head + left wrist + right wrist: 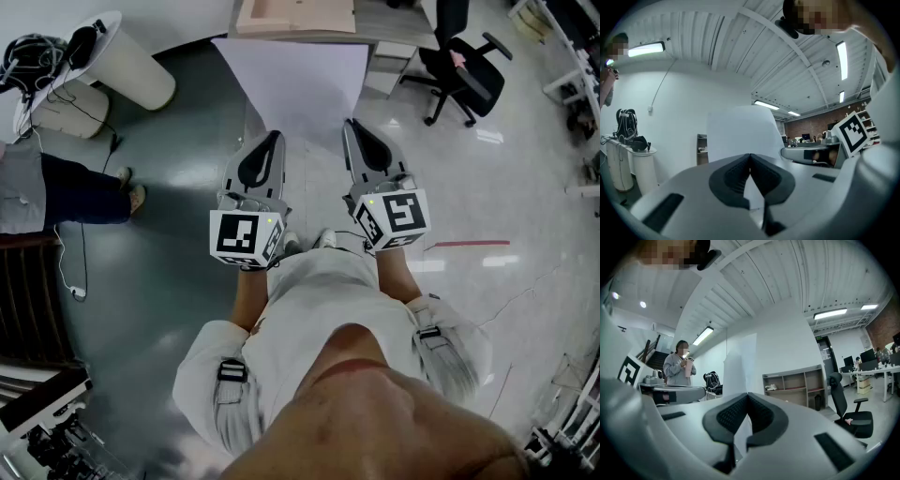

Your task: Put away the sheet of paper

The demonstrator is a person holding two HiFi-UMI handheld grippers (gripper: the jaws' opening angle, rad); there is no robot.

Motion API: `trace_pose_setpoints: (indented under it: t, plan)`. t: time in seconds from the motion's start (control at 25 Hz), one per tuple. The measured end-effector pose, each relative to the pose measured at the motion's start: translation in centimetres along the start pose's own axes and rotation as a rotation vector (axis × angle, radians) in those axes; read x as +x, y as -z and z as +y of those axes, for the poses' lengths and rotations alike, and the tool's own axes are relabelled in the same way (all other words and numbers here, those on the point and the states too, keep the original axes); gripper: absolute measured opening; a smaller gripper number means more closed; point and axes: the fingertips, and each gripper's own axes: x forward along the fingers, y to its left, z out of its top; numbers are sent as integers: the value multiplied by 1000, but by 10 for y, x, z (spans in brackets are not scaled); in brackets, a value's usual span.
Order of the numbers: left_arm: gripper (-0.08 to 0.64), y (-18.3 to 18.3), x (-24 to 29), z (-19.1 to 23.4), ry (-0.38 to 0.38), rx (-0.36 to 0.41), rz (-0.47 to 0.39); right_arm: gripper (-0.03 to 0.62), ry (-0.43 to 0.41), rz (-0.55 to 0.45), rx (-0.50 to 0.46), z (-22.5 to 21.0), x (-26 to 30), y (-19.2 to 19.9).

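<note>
A white sheet of paper (pixel 292 86) hangs in the air in front of me, held by its near edge over the grey floor. My left gripper (pixel 273 141) is shut on the sheet's near left part, my right gripper (pixel 353 127) on its near right part. In the left gripper view the sheet (pixel 740 133) rises straight out of the closed left gripper (pixel 750 157). The right gripper view shows the paper (pixel 739 364) edge-on, pinched in the closed right gripper (pixel 747 395). The two grippers sit side by side at about the same height.
A wooden desk (pixel 295 14) stands just beyond the paper. A black office chair (pixel 464 70) is at the far right, white round stands (pixel 122 56) with cables at the far left. A person's legs (pixel 80 187) are at the left. An open shelf unit (pixel 794 385) stands by the wall.
</note>
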Motion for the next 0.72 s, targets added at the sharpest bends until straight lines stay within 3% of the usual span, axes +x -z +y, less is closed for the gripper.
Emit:
trace_pose_setpoints:
  t: [0.36,0.72]
  plan:
    - [21,6,12,-11,-15,6,12,18,-13,-10,19,-16,-2,4]
    - [21,15,34,8,-14,4,35,18,-8,22,52,-26,26,16]
